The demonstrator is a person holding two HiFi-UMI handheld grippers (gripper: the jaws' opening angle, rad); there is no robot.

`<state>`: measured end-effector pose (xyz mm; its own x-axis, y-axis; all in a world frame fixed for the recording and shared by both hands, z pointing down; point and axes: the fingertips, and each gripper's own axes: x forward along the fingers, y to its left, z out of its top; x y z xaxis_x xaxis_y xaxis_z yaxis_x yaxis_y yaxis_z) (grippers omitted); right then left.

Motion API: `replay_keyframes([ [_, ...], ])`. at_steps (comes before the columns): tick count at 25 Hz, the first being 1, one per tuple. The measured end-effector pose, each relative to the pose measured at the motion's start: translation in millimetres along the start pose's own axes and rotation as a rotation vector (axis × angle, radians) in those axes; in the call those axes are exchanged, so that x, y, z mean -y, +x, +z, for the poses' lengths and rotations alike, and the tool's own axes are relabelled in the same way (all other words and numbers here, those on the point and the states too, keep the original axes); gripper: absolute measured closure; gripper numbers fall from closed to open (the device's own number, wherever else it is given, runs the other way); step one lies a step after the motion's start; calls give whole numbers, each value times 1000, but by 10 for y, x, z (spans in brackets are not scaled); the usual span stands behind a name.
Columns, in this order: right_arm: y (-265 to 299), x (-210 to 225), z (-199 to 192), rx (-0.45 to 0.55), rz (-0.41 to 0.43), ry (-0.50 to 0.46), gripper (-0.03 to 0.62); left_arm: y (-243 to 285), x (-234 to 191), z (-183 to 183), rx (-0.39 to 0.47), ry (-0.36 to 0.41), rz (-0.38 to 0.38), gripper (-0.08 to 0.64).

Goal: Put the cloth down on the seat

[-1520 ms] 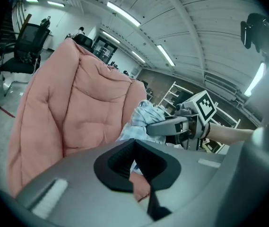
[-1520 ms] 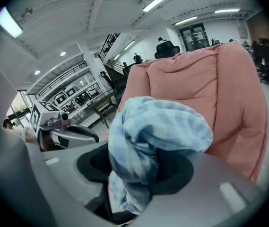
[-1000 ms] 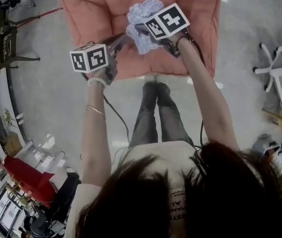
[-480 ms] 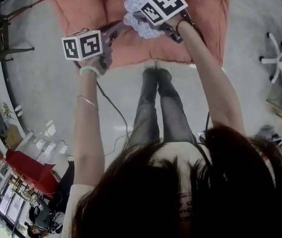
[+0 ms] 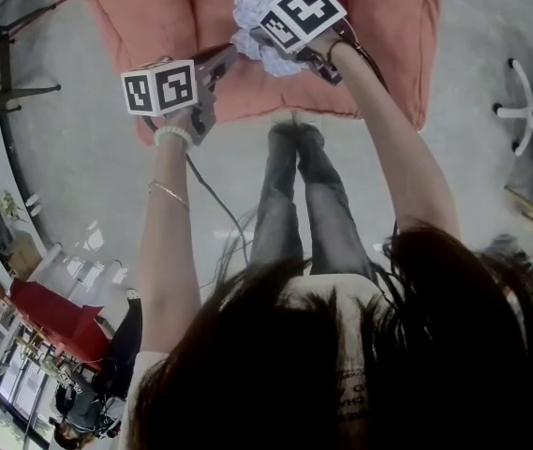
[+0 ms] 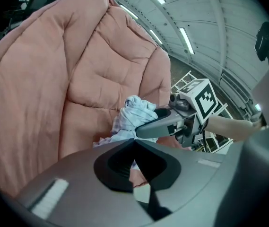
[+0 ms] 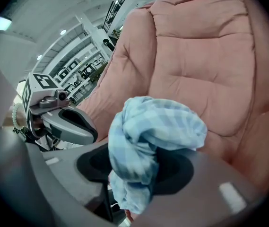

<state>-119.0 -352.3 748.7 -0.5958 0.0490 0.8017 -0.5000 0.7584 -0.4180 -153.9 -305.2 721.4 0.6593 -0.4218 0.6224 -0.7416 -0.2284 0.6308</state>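
Fingers (image 7: pixel 229 174) of your right gripper (image 7: pixel 136 164) are clamped on the cloth (image 7: pixel 155 126), which bunches between them and spills ahead of the tips in a checked blue wad. Your left gripper (image 6: pixel 134 140) has its fingers (image 6: pixel 77 183) closed tip to tip, right at the cloth's lower edge; whether they pinch it, you cannot tell. Beneath and behind the wad spreads the pink padded seat (image 5: pixel 144 17); contact with the cushion cannot be made out.
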Motion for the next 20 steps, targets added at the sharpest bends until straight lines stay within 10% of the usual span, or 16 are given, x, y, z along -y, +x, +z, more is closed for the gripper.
replay_keyframes([
  [20, 252, -73, -284, -124, -57, -14, 359, -25, -60, -323, -30, -53, 7, 561],
])
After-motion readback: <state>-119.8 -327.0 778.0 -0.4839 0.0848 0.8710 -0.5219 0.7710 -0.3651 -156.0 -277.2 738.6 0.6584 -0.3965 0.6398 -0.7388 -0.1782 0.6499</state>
